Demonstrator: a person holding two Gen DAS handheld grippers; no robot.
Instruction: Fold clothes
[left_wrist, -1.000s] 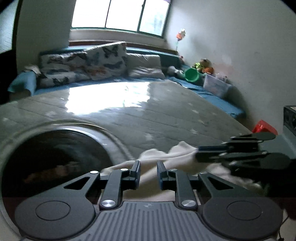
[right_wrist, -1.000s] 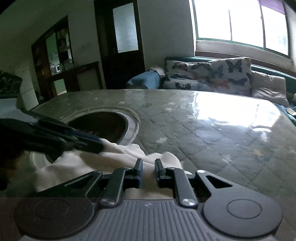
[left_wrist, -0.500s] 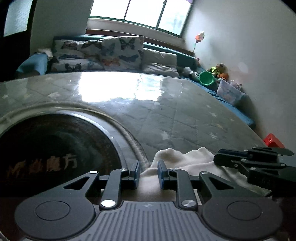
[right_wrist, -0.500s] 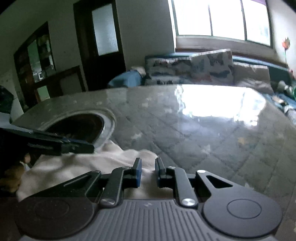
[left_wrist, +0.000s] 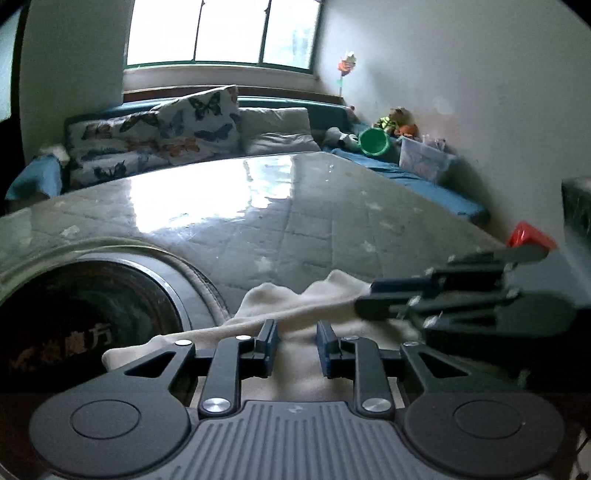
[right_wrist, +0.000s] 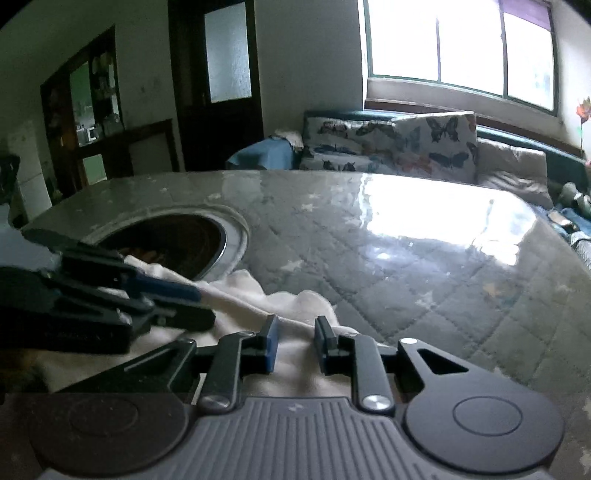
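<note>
A cream garment (left_wrist: 295, 306) lies bunched at the near edge of the grey quilted table top (left_wrist: 295, 221), beside a round dark opening. My left gripper (left_wrist: 297, 336) sits low over the garment's near part; its jaws are opening, with cloth lying in the gap and the pads clear of it. My right gripper (right_wrist: 295, 332) is the same, jaws opening over a cloth ridge (right_wrist: 295, 302). Each gripper shows in the other's view: the right gripper (left_wrist: 365, 297) at the garment's right end, the left gripper (right_wrist: 205, 306) at its left end, both lying on the cloth.
A round dark recess (left_wrist: 85, 325) with a metal rim is set into the table just left of the garment. Behind the table stands a sofa with butterfly cushions (left_wrist: 166, 133), a green bucket (left_wrist: 373, 142) and a clear box (left_wrist: 421, 162). A red object (left_wrist: 528, 236) is at the right.
Both pairs of jaws have spread wider around the cloth. The left gripper has shifted, so the right gripper now sits closer to it in its view.
</note>
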